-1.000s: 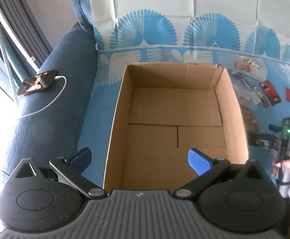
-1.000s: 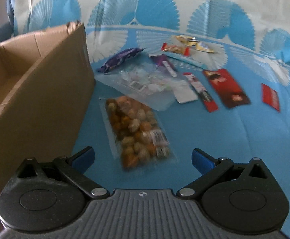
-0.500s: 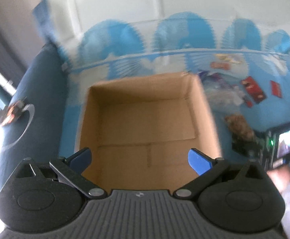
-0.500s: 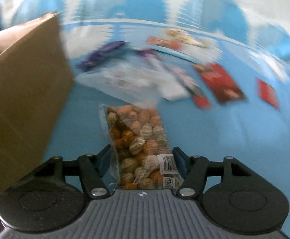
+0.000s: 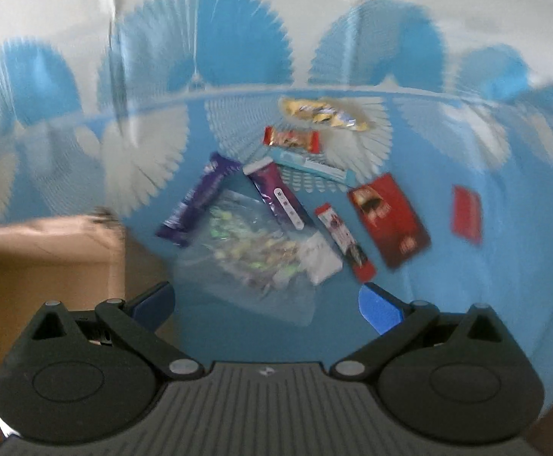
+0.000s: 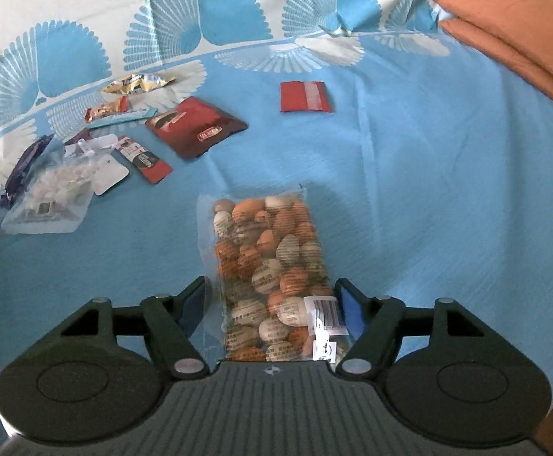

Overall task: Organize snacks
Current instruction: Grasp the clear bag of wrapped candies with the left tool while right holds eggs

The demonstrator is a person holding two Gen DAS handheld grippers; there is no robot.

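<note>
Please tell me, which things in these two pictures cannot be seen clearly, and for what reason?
- Cardboard box: left wrist view, cut off by the left edge and motion-blurred; its inside is not visible.
- Print on the snack wrappers, such as the purple bar: left wrist view, blurred.
- Near end of the bag of wrapped candies: right wrist view, hidden behind the right gripper body.
- Orange cushion: right wrist view, cut off by the right edge.
</note>
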